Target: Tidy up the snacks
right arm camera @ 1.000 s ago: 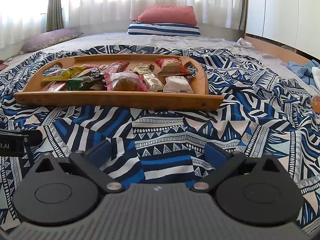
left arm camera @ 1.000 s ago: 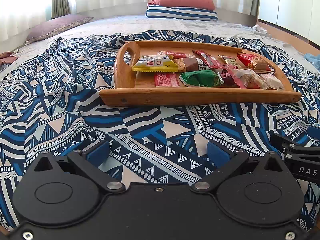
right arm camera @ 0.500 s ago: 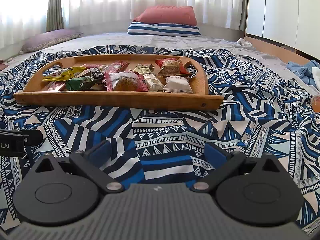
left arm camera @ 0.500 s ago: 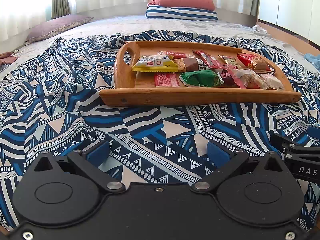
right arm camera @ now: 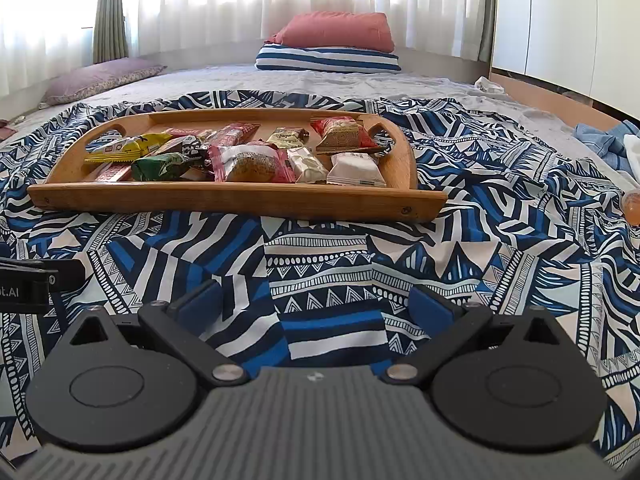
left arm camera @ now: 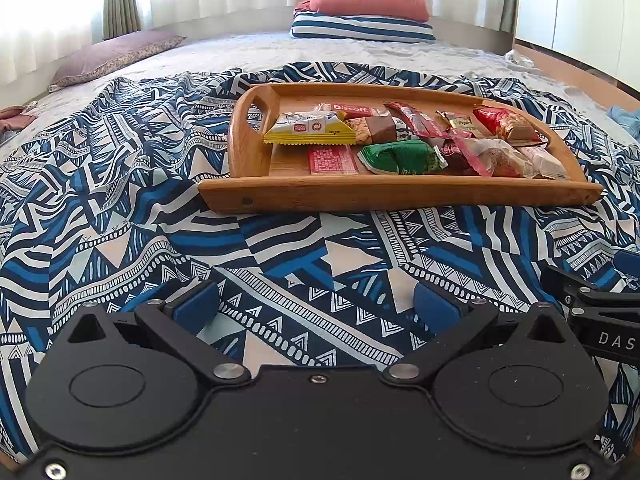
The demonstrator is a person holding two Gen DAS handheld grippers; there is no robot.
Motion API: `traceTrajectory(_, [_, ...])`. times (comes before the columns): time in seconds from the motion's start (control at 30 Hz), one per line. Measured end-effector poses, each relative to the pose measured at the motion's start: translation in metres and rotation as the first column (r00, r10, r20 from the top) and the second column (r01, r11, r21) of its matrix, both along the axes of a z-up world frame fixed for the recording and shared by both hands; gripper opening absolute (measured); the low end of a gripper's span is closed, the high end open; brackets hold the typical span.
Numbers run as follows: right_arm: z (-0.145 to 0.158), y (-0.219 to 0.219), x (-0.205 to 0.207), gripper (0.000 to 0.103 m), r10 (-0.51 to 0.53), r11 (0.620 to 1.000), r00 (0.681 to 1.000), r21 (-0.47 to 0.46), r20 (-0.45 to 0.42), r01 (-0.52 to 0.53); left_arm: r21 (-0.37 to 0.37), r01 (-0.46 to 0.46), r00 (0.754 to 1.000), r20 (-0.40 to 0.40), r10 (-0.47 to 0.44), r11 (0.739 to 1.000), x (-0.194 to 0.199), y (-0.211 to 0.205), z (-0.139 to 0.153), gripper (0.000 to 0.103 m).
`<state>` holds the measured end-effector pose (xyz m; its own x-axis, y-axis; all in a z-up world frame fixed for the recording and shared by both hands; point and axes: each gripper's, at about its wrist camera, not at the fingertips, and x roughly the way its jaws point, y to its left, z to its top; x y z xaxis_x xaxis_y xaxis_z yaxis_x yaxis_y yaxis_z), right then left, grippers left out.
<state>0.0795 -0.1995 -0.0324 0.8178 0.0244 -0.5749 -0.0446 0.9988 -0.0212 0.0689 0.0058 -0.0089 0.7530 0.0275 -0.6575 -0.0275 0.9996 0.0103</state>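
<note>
A wooden tray with handle cut-outs lies on a blue patterned bedspread. Several wrapped snacks fill it: a yellow pack, a green pack, a red wafer, a red-edged cake pack, a white pack. My left gripper rests low on the bedspread in front of the tray, open and empty. My right gripper is beside it, also open and empty. Each one shows at the edge of the other's view.
Pillows lie at the far end of the bed: a red one on a striped one and a purple one at the left. A blue cloth and an orange bottle lie at the right edge.
</note>
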Motion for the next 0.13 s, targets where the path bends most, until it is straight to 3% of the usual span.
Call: traceTrajectory(0.13, [-0.0001, 0.0001, 0.0000, 0.103, 0.000, 1.000, 1.000, 0.000, 0.000, 0.000, 0.001, 0.000, 1.000, 0.000, 0.000, 1.000, 0.0000, -0.0002, 0.0000, 0.103])
